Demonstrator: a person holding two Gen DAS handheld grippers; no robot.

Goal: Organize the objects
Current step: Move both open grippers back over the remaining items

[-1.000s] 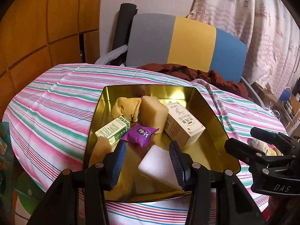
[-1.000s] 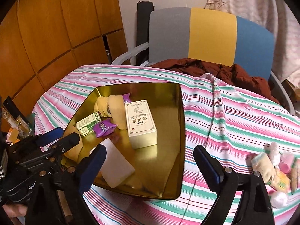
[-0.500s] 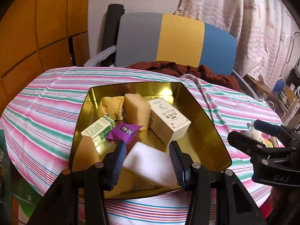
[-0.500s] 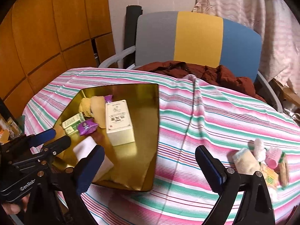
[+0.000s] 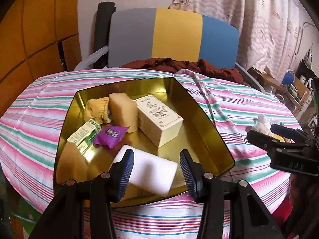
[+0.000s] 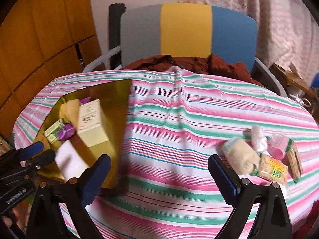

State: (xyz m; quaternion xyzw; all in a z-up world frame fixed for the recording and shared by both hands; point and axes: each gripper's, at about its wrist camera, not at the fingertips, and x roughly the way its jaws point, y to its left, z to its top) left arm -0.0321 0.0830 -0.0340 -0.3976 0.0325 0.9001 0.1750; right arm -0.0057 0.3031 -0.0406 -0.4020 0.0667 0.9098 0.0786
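Both tongs spread and empty: the left gripper (image 5: 155,169) hovers over a white rectangular foam block (image 5: 148,172) overhanging the shiny gold metal tray (image 5: 207,123). The right gripper (image 6: 159,177) faces a loose pile of small packets (image 6: 263,159); a careless nudge could scatter them off the table.

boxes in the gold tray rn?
2: cream box mid-tray, standing; green-and-white box lying by the tray left wall. More may hide behind the other items.

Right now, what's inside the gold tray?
The gold tray holds a white block, cream box, purple packet, green-and-white carton, tan sponge and yellow knit. Anything beneath them is hidden.
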